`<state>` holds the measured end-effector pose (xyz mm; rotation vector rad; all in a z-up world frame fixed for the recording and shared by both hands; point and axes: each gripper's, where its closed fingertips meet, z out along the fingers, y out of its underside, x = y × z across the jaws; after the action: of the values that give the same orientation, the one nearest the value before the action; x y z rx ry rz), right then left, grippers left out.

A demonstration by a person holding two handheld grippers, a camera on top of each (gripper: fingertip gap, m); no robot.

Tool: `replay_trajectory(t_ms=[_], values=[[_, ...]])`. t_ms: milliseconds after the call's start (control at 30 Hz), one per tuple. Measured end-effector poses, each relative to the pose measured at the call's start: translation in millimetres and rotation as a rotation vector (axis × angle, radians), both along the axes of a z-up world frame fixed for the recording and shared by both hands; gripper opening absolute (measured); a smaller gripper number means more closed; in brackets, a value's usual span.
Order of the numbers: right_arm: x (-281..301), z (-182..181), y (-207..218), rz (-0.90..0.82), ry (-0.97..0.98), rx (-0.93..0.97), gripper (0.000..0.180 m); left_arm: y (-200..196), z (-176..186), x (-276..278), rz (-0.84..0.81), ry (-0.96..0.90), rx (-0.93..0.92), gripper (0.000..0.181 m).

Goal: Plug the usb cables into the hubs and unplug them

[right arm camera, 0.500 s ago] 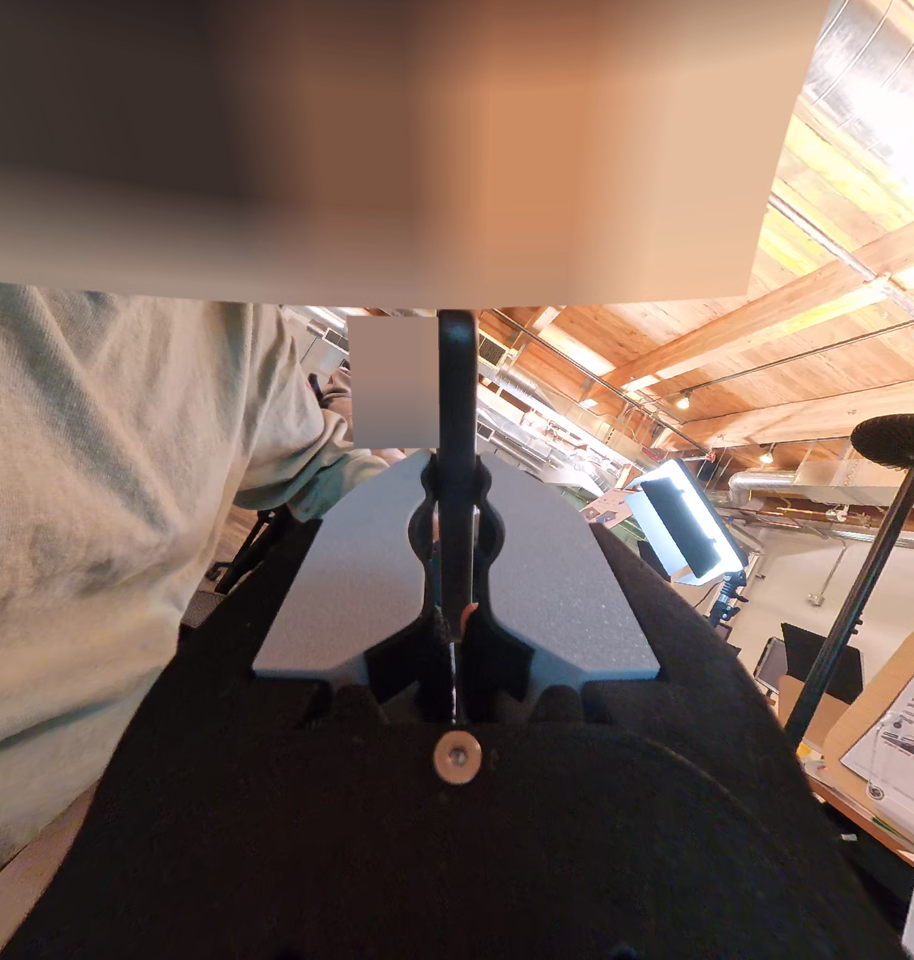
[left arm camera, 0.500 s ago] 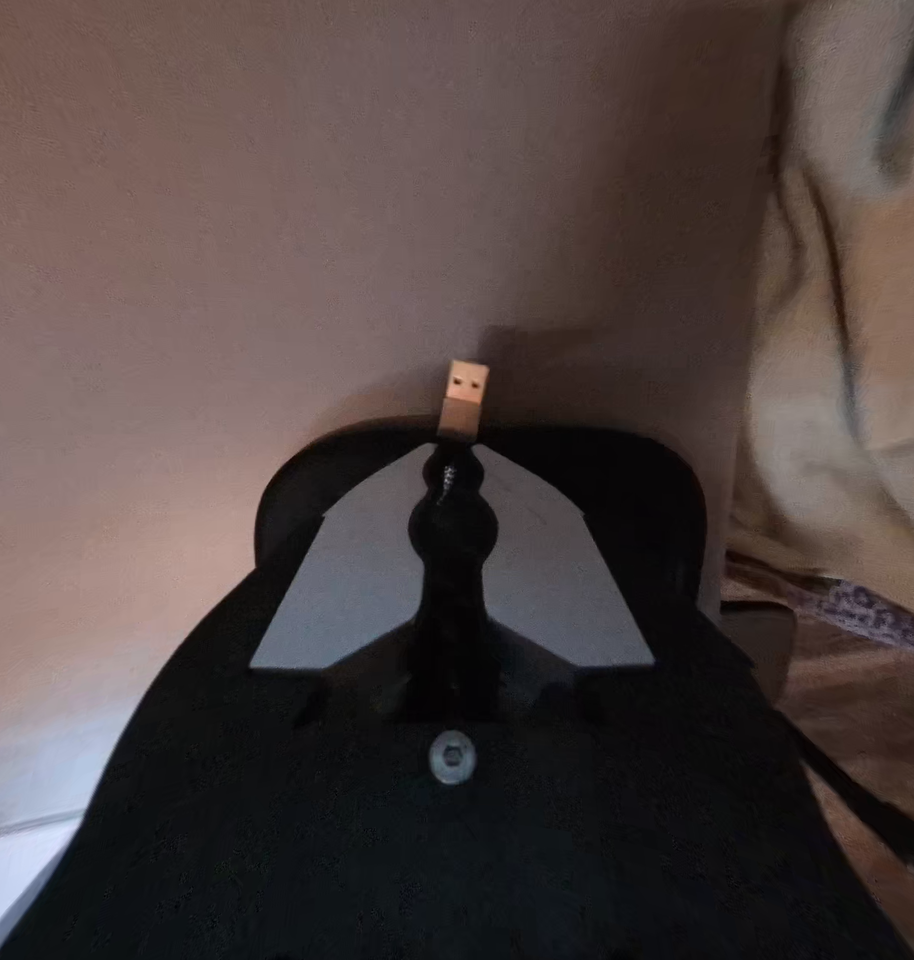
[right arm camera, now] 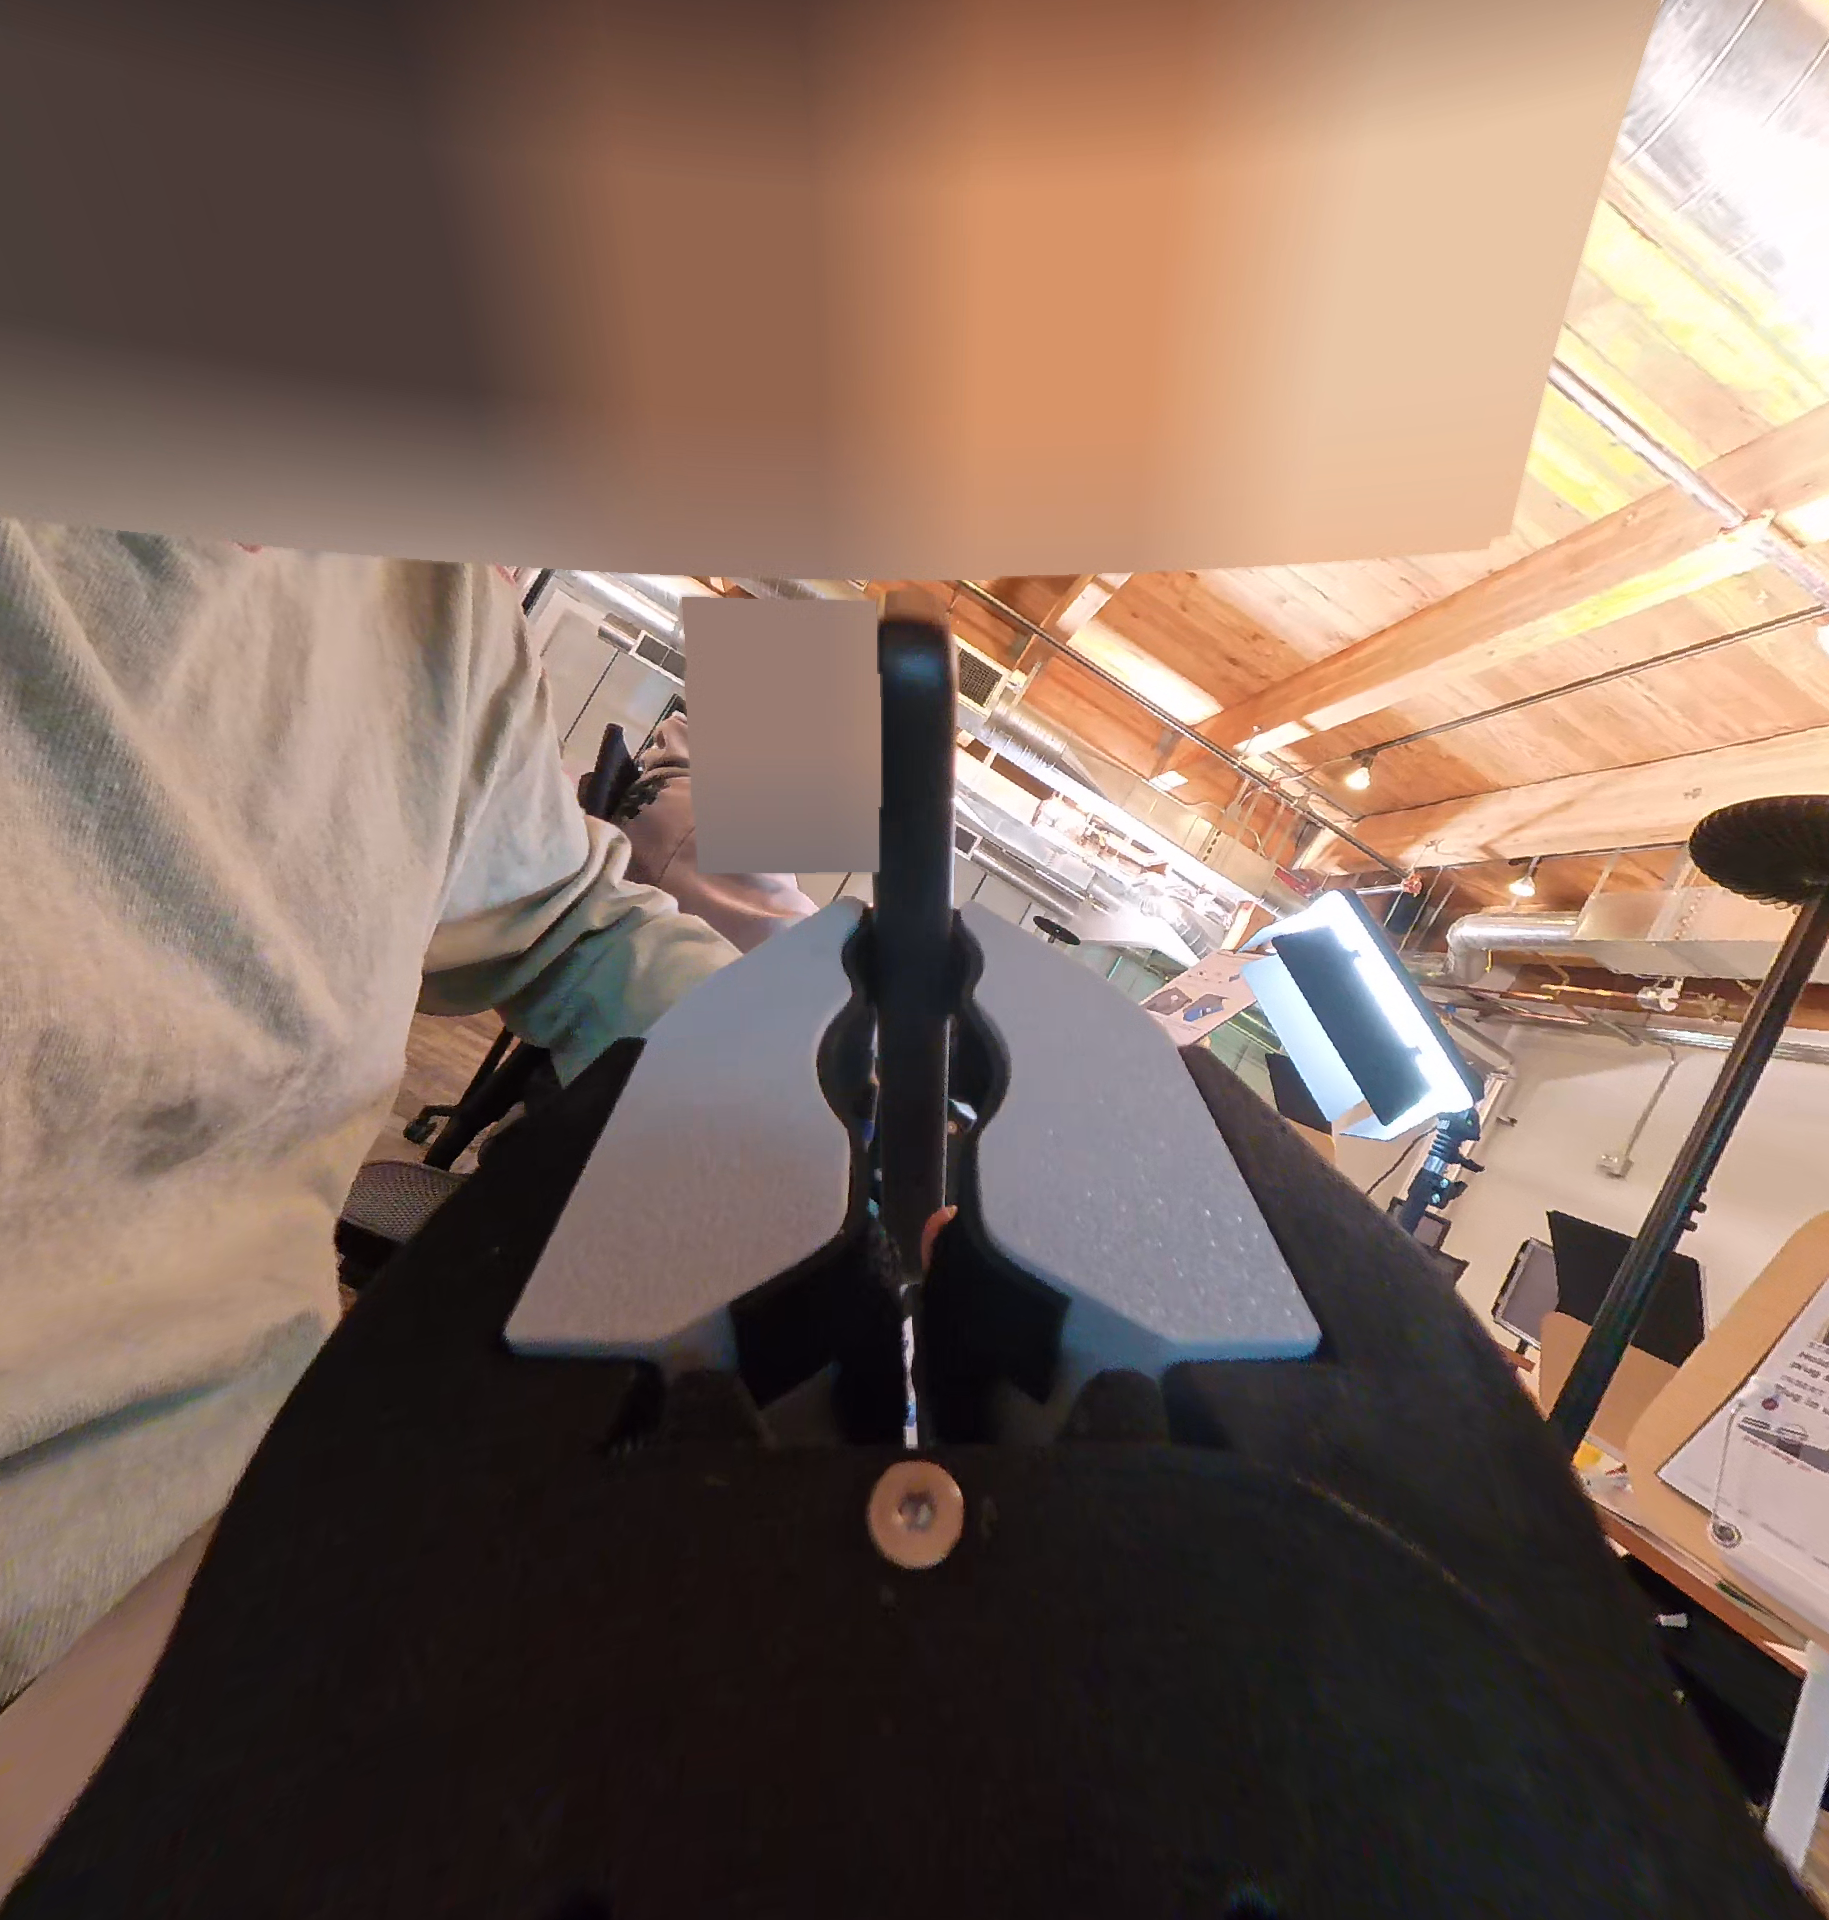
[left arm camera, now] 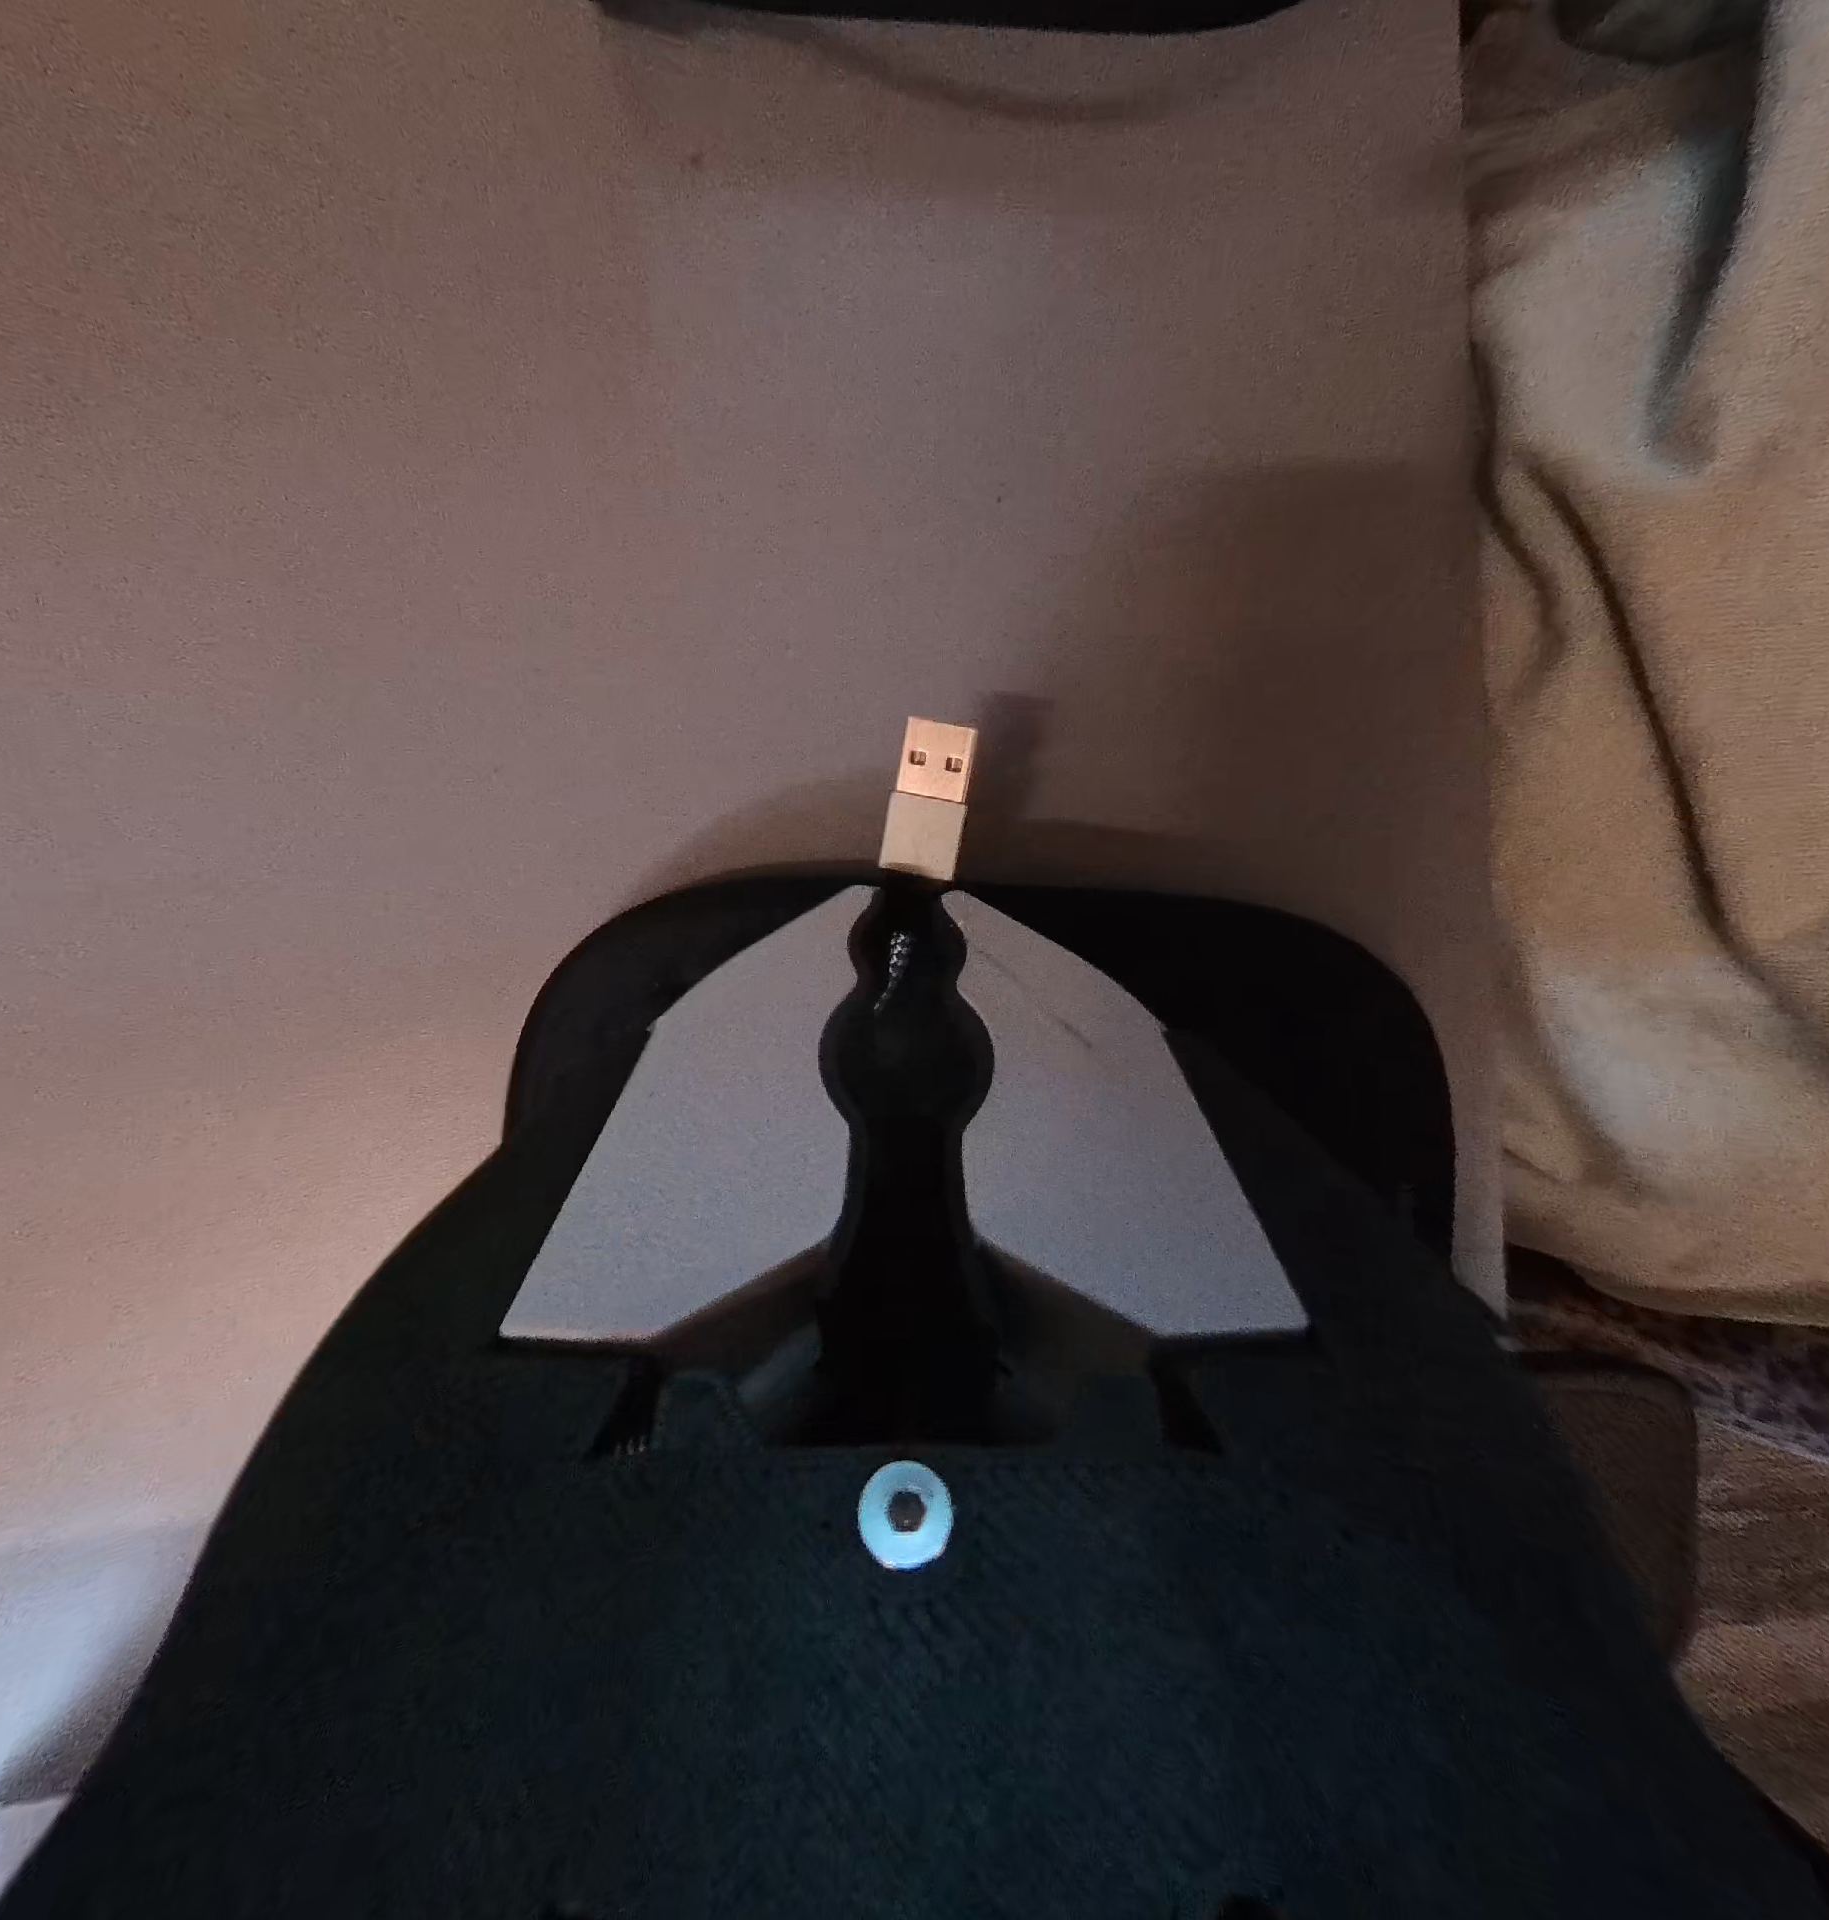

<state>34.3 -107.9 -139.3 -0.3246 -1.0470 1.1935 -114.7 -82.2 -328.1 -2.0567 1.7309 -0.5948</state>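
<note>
The USB plug (left arm camera: 928, 795) juts just past the left gripper's (left arm camera: 905, 894) fingers, which clamp its braided cable (left arm camera: 894, 961). The right gripper's (right arm camera: 915, 935) fingers squeeze a black hub (right arm camera: 915, 831) edge-on, beside a pale sleeve (right arm camera: 214, 883).

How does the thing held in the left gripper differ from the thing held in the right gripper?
The USB plug is short and gold-coloured, while the black hub is long, flat and dark. The plug sticks out just past the left gripper, whereas the hub rises well beyond the right gripper. Both stand upright, clamped between shut fingers.
</note>
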Motion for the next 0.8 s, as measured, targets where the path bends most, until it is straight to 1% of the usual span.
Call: replay_trajectory(t_ms=[100,133,200,267,367,433,500,533,567,633,700,767,800], values=[[-0.9,-0.4,0.5,-0.007,-0.004,0.002,0.012,3.9,-1.5,-0.9,-0.023,0.074,0.151,0.008],[-1.1,-0.3,0.5,-0.008,-0.006,0.003,0.012,9.4,1.3,-0.5,-0.031,0.098,0.253,0.007],[-1.9,-0.6,-0.9,-0.009,-0.009,0.004,0.012,24.9,14.9,-1.6,-0.041,0.157,0.52,0.007],[-2.3,-0.7,-1.0,-0.009,-0.01,0.004,0.012,41.7,44.6,-1.3,-0.004,0.165,0.827,0.007],[-2.0,-0.8,-0.8,-0.007,-0.01,0.002,0.012,63.3,108.5,-22.0,0.164,0.208,1.295,0.007],[-2.9,-1.4,-0.4,-0.008,-0.01,0.002,0.012,66.8,148.4,-46.8,0.249,0.31,1.579,0.007],[-3.8,-1.6,-1.6,-0.01,-0.013,0.005,0.012,58.4,169.5,-60.8,0.269,0.414,1.798,0.007],[-3.6,-1.5,-1.5,-0.012,-0.015,0.006,0.012,53.3,165.7,-62.3,0.262,0.453,1.831,0.007],[-3.7,-1.3,-1.5,-0.013,-0.016,0.008,0.012,49.3,151.8,-62.9,0.278,0.476,1.798,0.007],[-4.5,-1.3,-2.0,-0.012,-0.017,0.007,0.012,37.8,99.4,-54.0,0.289,0.427,1.596,0.008],[-4.5,-1.5,-1.2,-0.009,-0.016,0.004,0.012,20.7,57.2,-44.2,0.249,0.42,1.477,0.011],[-5.0,-2.0,-0.8,-0.005,-0.014,0.001,0.012,6.0,37.2,-39.5,0.247,0.394,1.365,0.016],[-5.4,-2.3,-0.6,-0.004,-0.015,0.0,0.012,-0.5,27.7,-37.6,0.248,0.364,1.258,0.021]])
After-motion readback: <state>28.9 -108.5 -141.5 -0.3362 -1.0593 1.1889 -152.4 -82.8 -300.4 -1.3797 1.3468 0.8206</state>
